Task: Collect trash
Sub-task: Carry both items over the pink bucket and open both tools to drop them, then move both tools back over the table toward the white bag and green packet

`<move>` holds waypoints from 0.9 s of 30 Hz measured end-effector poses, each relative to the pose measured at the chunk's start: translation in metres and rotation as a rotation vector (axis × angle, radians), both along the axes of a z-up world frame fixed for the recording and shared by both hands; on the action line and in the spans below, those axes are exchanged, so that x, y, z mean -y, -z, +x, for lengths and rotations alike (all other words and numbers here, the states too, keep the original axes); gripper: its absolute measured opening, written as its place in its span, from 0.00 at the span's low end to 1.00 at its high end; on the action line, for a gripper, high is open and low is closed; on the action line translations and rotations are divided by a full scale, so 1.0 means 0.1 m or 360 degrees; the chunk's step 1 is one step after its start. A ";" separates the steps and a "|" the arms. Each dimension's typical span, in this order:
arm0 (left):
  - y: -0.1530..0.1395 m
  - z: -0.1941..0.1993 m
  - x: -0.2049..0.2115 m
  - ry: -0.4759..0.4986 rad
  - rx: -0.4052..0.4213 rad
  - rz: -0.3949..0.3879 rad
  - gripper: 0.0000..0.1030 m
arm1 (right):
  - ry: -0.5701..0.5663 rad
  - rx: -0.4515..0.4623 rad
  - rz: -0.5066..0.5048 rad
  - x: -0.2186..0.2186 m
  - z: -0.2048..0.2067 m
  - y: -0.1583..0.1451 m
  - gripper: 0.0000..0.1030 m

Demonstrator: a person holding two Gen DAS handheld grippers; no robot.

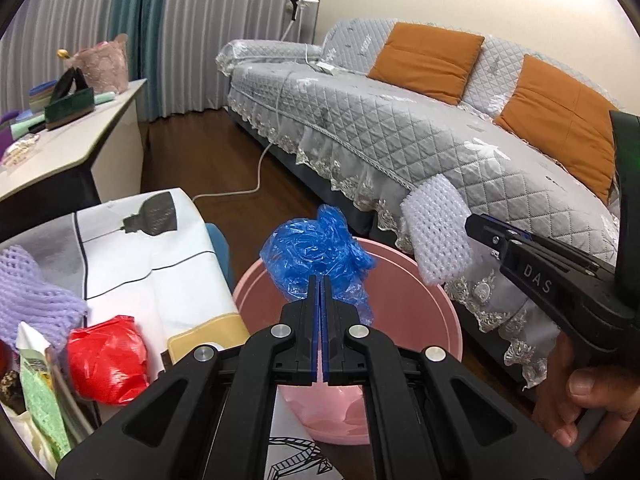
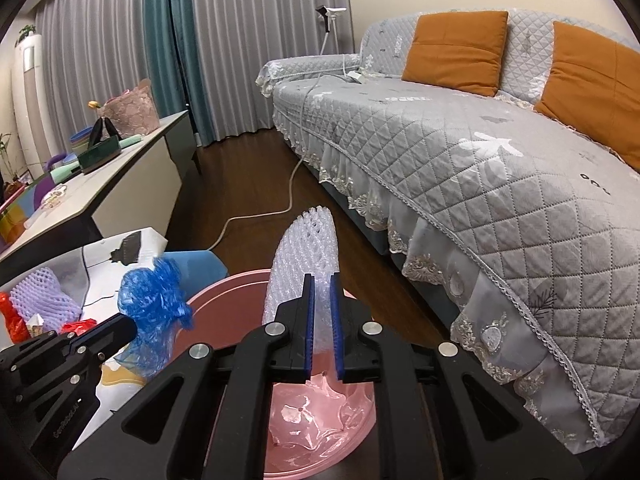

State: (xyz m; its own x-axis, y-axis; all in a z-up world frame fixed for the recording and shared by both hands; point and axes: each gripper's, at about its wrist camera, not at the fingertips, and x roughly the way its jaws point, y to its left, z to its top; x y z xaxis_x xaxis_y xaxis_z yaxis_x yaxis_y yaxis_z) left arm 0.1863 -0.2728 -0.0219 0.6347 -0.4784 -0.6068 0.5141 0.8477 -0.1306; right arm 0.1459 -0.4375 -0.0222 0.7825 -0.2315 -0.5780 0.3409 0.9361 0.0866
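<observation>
My left gripper (image 1: 321, 280) is shut on a crumpled blue plastic bag (image 1: 316, 252) and holds it above the pink bin (image 1: 440, 320). My right gripper (image 2: 322, 280) is shut on a white foam net sleeve (image 2: 304, 252), also above the pink bin (image 2: 224, 300). In the left wrist view the white sleeve (image 1: 436, 232) hangs at the right, over the bin's far rim. In the right wrist view the blue bag (image 2: 154, 300) is at the left. A red plastic bag (image 1: 106, 362) and a purple foam net (image 1: 32, 292) lie on the low table (image 1: 160, 280).
A grey quilted sofa (image 2: 460, 152) with orange cushions runs along the right, close to the bin. A white cable (image 2: 280, 208) crosses the dark wood floor. A side desk (image 1: 80, 140) with clutter stands at the left. Green packaging (image 1: 40, 392) lies at the table's near corner.
</observation>
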 end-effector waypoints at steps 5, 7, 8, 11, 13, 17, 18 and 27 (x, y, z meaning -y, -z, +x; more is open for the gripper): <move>0.03 -0.01 -0.04 -0.0053 -0.0011 0.0016 0.35 | 0.0043 -0.0024 -0.0004 0.03 0.01 0.03 0.42; 0.02 -0.02 -0.07 -0.0061 -0.0015 0.0016 0.35 | 0.0058 -0.0021 -0.0003 0.05 0.01 0.04 0.46; 0.01 -0.02 -0.09 -0.0063 -0.0012 0.0017 0.35 | 0.0061 -0.0023 -0.0001 0.05 0.01 0.04 0.46; -0.05 -0.07 -0.14 -0.0071 0.0003 0.0020 0.35 | 0.0060 -0.0029 -0.0004 0.04 0.03 0.05 0.47; -0.10 -0.11 -0.19 -0.0079 0.0016 0.0016 0.35 | 0.0055 -0.0024 -0.0011 0.01 0.03 0.04 0.48; -0.22 -0.20 -0.32 -0.0102 0.0044 0.0012 0.35 | 0.0034 -0.0006 -0.0041 -0.08 0.00 -0.02 0.54; -0.25 -0.24 -0.37 -0.0112 0.0053 0.0009 0.35 | 0.0028 0.0000 -0.0048 -0.10 -0.01 -0.03 0.56; -0.48 -0.56 -0.78 -0.0190 0.0114 0.0006 0.35 | -0.0026 0.0077 -0.0132 -0.40 -0.19 -0.26 0.70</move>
